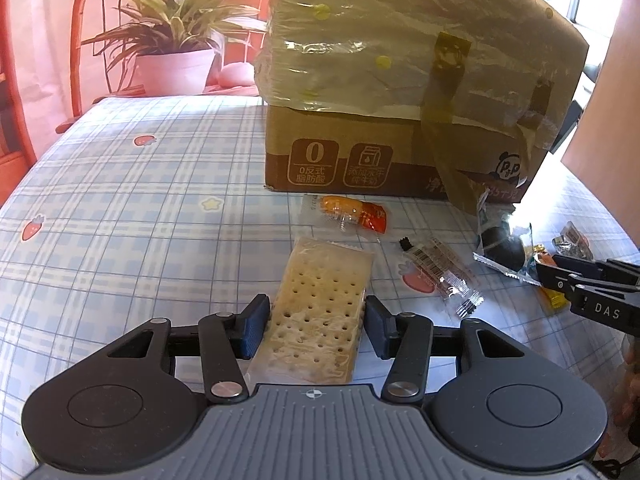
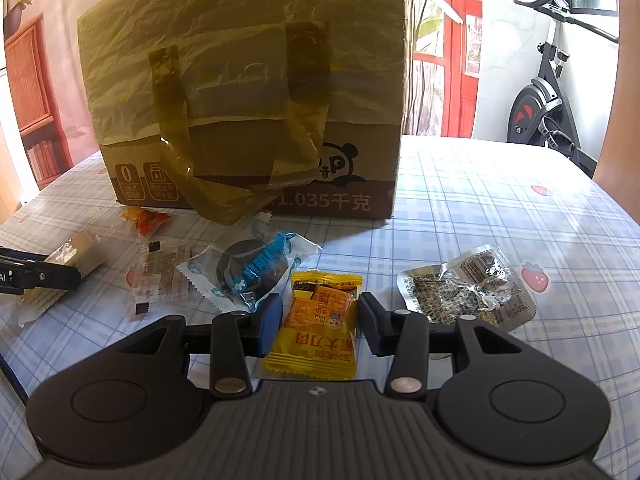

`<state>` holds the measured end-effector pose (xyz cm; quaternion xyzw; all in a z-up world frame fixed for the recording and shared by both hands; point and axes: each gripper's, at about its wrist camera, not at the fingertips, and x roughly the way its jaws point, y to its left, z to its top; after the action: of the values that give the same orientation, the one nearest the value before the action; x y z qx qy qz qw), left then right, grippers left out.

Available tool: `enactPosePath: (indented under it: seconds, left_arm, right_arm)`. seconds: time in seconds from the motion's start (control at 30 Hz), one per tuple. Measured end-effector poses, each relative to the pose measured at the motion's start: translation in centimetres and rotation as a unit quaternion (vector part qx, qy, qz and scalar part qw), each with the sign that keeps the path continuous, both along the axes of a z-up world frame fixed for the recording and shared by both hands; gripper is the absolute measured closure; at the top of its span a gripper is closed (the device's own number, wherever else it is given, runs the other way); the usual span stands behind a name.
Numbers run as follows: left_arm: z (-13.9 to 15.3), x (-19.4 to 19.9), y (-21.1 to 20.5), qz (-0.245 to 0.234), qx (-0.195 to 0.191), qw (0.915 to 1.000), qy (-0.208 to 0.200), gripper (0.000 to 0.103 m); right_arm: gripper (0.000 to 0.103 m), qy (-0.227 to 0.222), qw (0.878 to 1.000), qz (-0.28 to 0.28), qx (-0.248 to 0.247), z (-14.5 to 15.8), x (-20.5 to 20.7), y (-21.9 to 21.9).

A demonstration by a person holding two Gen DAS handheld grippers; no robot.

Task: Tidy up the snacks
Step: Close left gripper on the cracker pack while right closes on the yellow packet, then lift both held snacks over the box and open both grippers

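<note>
Your left gripper (image 1: 314, 326) pinches the cracker pack (image 1: 320, 316) near you; your right gripper (image 2: 320, 322) straddles the yellow packet (image 2: 316, 328), pads close, contact unclear. Four more snacks lie loose before the cardboard box (image 2: 248, 80). By the look of it, sorting has barely begun.

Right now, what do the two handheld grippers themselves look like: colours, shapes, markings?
The left gripper and right gripper match: black linkage arms with silver rivets, round black discs either side, and a ribbed grey body bearing a small crosshair mark. Each has blue-edged ribbed pads on its fingers. Seen from the left wrist view, the right gripper's finger carries white letters "DAS". No sleeves or cables are clearly visible.
</note>
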<state>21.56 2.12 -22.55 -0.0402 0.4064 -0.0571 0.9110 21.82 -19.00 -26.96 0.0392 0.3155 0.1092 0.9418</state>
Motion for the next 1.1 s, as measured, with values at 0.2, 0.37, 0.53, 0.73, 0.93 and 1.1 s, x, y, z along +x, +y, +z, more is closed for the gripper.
enactPosePath:
  seconds: [0.2,0.37,0.53,0.73,0.93,1.1]
  left_arm:
    - [1.1,-0.4,0.6,0.009,-0.012,0.9996,-0.024,0.049]
    - [2.8,-0.7,1.1,0.014,-0.021,0.9984,-0.051,0.049]
    - [4.8,-1.2,1.7,0.023,-0.036,0.9958,-0.081,0.049]
    - [8.5,-1.3,2.2,0.026,-0.042,0.9903,-0.13,0.049]
    - [13.9,-0.4,2.1,0.007,-0.049,0.9784,-0.201,0.049]
    - [18.1,0.8,0.8,-0.011,-0.062,0.9684,-0.241,0.049]
  right_arm:
    - [0.066,-0.011,1.0,0.003,0.001,0.1,-0.3,0.1]
    - [0.067,-0.023,1.0,-0.008,0.012,0.5,-0.8,-0.5]
    - [0.067,-0.038,0.999,-0.009,0.016,1.3,-1.5,-0.9]
    - [0.067,-0.072,0.997,-0.012,0.027,4.1,-2.0,-1.6]
    - [0.067,-0.145,0.988,-0.007,0.051,10.2,-1.3,-2.5]
    - [0.067,-0.216,0.975,0.008,0.051,15.9,-0.4,-2.6]
